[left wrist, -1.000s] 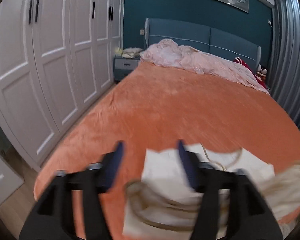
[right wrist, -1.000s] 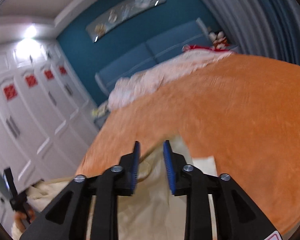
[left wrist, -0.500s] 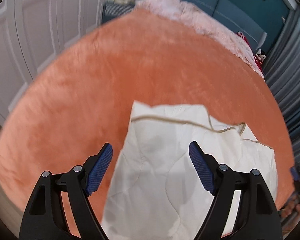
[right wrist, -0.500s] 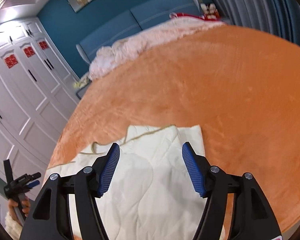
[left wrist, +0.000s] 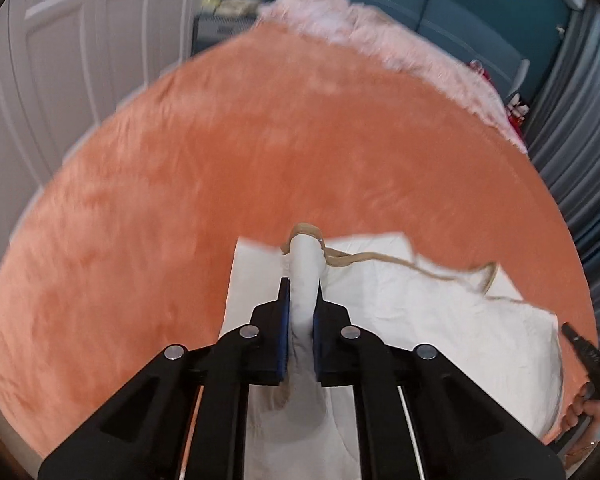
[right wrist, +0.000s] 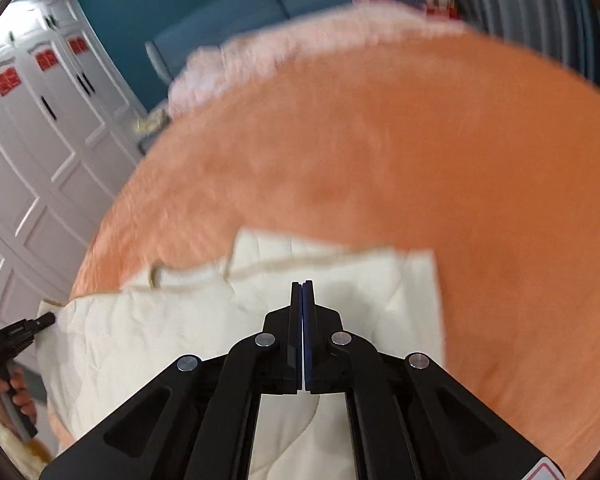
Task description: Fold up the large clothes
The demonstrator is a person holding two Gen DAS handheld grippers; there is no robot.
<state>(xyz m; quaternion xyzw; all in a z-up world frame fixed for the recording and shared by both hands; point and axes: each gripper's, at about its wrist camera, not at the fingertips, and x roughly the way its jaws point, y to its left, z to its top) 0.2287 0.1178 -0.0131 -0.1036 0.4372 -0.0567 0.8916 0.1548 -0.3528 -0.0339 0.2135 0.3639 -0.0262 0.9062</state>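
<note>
A cream quilted garment point(left wrist: 420, 304) with tan trim lies at the near edge of the orange bed cover point(left wrist: 260, 160). My left gripper point(left wrist: 302, 284) is over its left part. Its jaws are closing, and the blue pads press on a raised fold of the cream cloth. In the right wrist view the garment point(right wrist: 180, 332) spreads to the left. My right gripper point(right wrist: 302, 286) hangs over its right part, jaws closing pad against pad, with no cloth showing between them. Each view catches the other gripper at its edge: the right one point(left wrist: 588, 352) and the left one point(right wrist: 16, 336), both in a hand.
A pink blanket point(left wrist: 380, 36) is heaped along the blue headboard at the far end. White wardrobe doors point(left wrist: 60, 40) run down the left side and grey curtains point(left wrist: 580, 120) hang on the right. A nightstand point(left wrist: 220, 28) stands by the head.
Both grippers came down towards the garment and tilted lower. Both went from wide open to shut, the left one pinching up a fold of the cream cloth.
</note>
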